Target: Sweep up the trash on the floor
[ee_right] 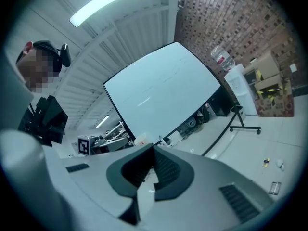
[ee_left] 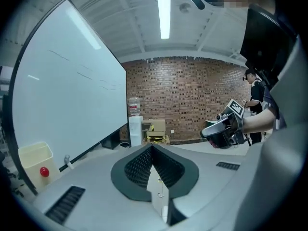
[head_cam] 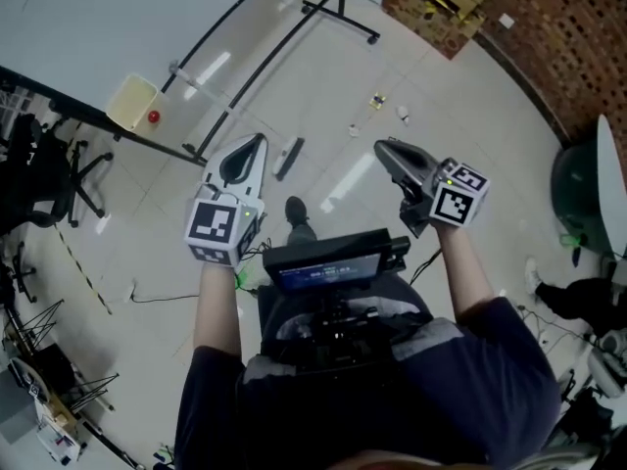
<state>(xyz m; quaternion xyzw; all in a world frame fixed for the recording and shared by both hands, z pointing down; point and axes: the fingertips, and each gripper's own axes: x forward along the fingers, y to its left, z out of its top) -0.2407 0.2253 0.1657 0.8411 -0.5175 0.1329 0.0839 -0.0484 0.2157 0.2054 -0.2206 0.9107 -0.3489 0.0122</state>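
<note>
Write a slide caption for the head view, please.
Both shut and empty, the left gripper and right gripper hover above a glossy floor with scraps of trash ahead.

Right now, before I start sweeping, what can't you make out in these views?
Trash bits, head view: too small to identify.
Dark strip on the floor, head view: too small to name.
Floor directly below, head view: hidden by the chest-mounted screen.
Near floor, left gripper view: blocked by the left gripper itself.

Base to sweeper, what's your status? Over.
Left gripper shut, empty. Right gripper shut, empty. Trash bits on floor ahead, untouched. Whiteboard stand legs nearby.
</note>
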